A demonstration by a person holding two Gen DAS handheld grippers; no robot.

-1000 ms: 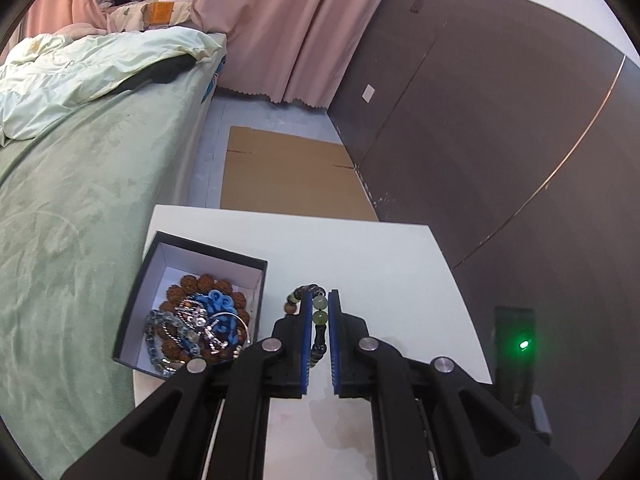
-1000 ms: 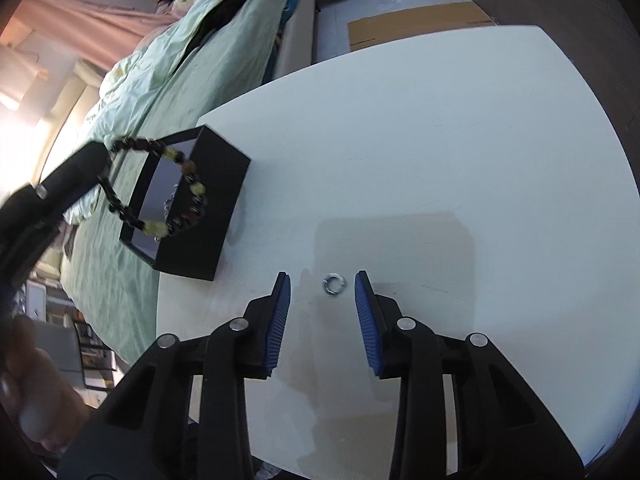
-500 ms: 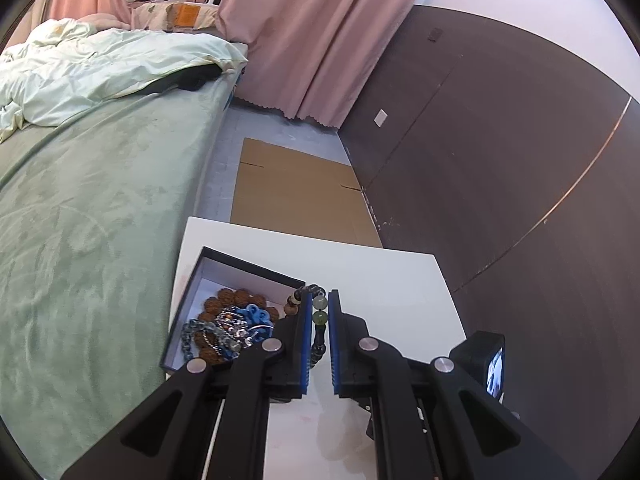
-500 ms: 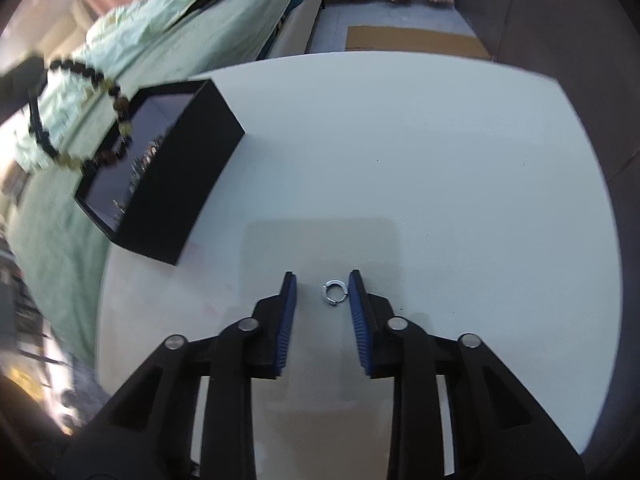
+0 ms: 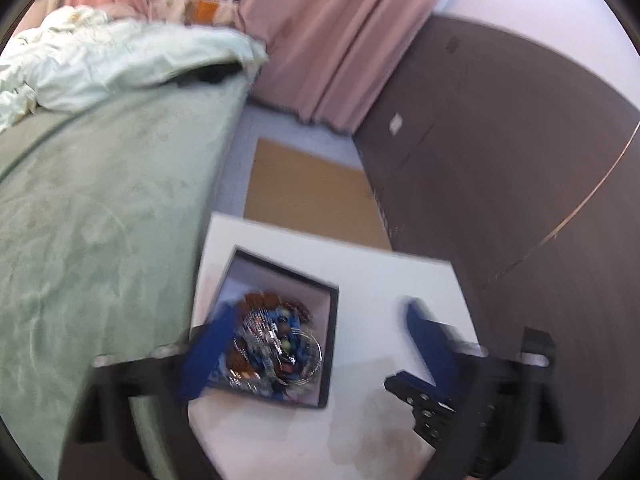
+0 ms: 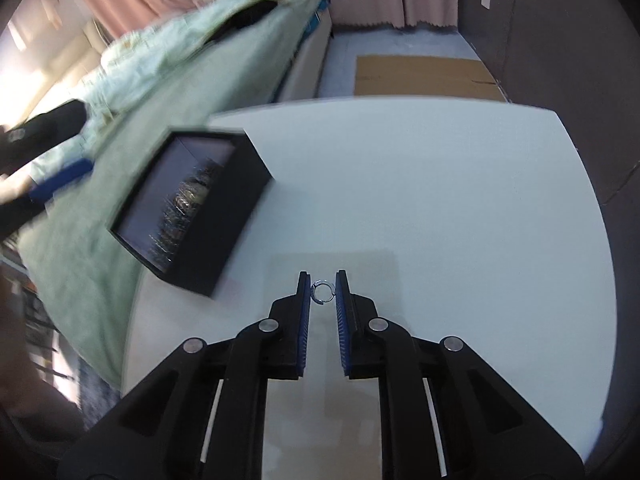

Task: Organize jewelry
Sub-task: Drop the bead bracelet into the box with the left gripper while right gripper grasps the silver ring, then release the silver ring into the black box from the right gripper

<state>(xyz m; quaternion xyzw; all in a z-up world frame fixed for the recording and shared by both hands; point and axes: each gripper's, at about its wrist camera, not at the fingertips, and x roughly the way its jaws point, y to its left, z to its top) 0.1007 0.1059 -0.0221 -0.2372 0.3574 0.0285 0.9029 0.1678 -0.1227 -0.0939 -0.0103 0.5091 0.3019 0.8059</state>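
A black jewelry box (image 5: 280, 340) with a pale lining sits near the left edge of the white table (image 5: 384, 280). It holds a pile of bracelets (image 5: 276, 344), brown, blue and silver. My left gripper (image 5: 316, 340) is wide open above the box, its blue pads blurred. The box also shows in the right wrist view (image 6: 200, 208). My right gripper (image 6: 322, 292) has its pads closed to a narrow gap around a small silver ring (image 6: 322, 291) lying on the table (image 6: 440, 200).
A bed with a green cover (image 5: 100, 200) runs along the table's left side. Brown cardboard (image 5: 308, 192) lies on the floor beyond the table. A dark wall panel (image 5: 520, 160) stands to the right, pink curtains (image 5: 332, 40) behind.
My left gripper opened over the box and the beaded bracelet it held is gone from between its pads. My right gripper narrowed around the ring.
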